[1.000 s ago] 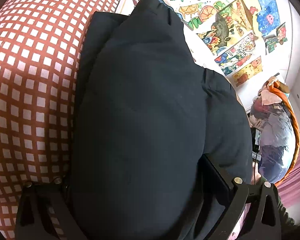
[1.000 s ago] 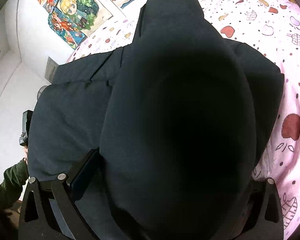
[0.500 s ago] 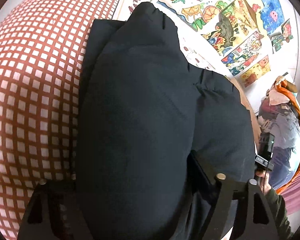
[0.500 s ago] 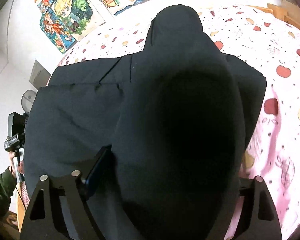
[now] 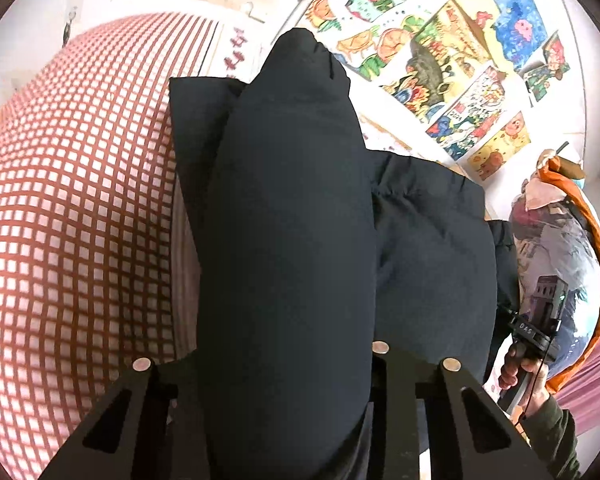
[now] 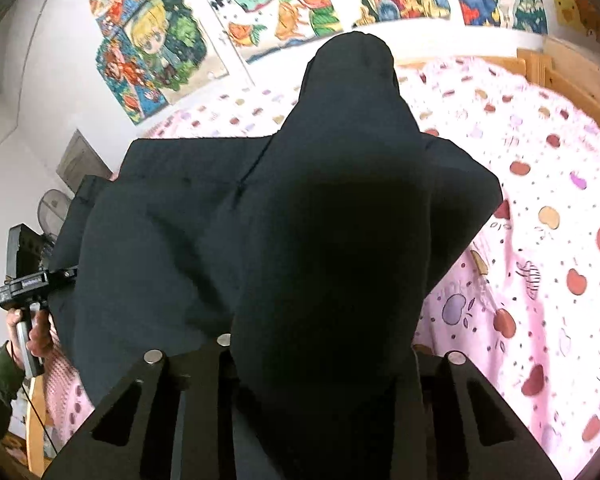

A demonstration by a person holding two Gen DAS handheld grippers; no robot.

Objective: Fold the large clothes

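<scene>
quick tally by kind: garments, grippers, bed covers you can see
dark padded jacket: 1
grippers: 2, left gripper and right gripper, each shut on the jacket
bed covers: 2, red checked cover and pink fruit-print cover
total: 5

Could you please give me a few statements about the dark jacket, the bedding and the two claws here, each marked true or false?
1. The left claw is closed on a fold of the dark jacket. True; its jaws have just been closing with the fabric between them.
2. The right claw hangs open with nothing in it. False: it grips a bunched part of the jacket, having just closed on it.
3. The jacket is bright yellow. False: it is very dark, nearly black.
4. A red and white checked cover lies beside the jacket in the left wrist view. True.
5. The pink sheet is plain. False: it is printed with fruit shapes.
</scene>
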